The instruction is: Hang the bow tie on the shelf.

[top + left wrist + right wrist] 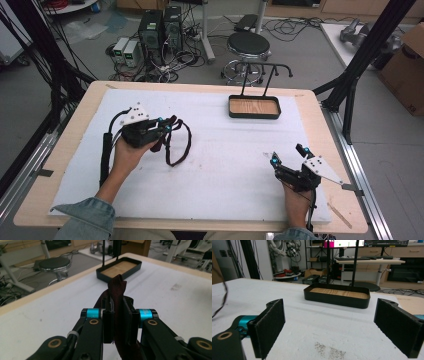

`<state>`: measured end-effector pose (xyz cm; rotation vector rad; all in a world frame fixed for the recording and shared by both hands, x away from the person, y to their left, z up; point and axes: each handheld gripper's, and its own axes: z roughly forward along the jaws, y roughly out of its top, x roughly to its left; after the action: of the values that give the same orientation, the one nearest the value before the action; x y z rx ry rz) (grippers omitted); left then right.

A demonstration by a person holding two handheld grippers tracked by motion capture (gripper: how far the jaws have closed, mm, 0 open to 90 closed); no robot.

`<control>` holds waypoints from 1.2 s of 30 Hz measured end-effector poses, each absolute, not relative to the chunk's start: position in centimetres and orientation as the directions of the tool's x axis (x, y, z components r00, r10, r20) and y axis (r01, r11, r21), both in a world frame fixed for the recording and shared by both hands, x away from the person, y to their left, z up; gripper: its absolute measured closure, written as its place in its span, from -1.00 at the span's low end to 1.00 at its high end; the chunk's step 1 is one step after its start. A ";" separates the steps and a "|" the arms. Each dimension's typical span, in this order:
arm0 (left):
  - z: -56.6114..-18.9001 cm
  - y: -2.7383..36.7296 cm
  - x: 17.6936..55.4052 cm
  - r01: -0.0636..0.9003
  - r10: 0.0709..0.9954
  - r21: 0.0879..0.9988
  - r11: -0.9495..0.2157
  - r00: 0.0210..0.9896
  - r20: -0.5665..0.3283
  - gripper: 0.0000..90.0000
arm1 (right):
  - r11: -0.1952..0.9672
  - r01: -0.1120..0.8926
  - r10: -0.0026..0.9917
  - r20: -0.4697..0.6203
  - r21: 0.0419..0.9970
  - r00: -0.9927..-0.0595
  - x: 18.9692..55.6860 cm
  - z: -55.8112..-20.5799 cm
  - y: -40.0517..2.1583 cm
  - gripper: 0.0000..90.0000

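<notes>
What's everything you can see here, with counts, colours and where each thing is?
strap: one, dark maroon, looped on the mat's left half, one end clamped in the left gripper
tray stand: one, black with wooden floor and T-shaped rack, far right of centre
mat: one, white, covering the table
table: one, light wood
stool: one, black, on the floor beyond the table
left gripper: black, fingers closed on strap
right gripper: black, fingers apart, near right
</notes>
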<state>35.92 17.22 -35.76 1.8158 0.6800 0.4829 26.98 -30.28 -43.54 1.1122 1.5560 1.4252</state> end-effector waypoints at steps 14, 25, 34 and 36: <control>-32.1 10.5 41.2 0.124 0.532 0.945 -0.304 0.845 0.060 0.78 | 0.008 0.118 0.935 0.034 0.993 -0.354 27.0 -43.6 -30.3 -0.80; -31.0 6.2 44.7 0.075 0.495 0.937 -0.341 0.862 0.111 0.78 | -0.004 0.123 0.934 0.048 0.992 -0.354 27.0 -43.6 -30.3 -0.80; -30.7 4.1 48.2 0.060 0.504 0.936 -0.347 0.853 0.132 0.78 | -0.001 0.122 0.935 0.044 0.993 -0.352 27.2 -43.6 -30.4 -0.80; -30.6 3.7 48.7 0.054 0.505 0.934 -0.353 0.851 0.142 0.78 | -0.002 0.123 0.935 0.046 0.992 -0.352 27.2 -43.6 -30.4 -0.80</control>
<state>48.73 3.71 -30.62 1.8909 0.4170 0.4955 27.16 -30.44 -43.63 1.1240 1.5563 1.4324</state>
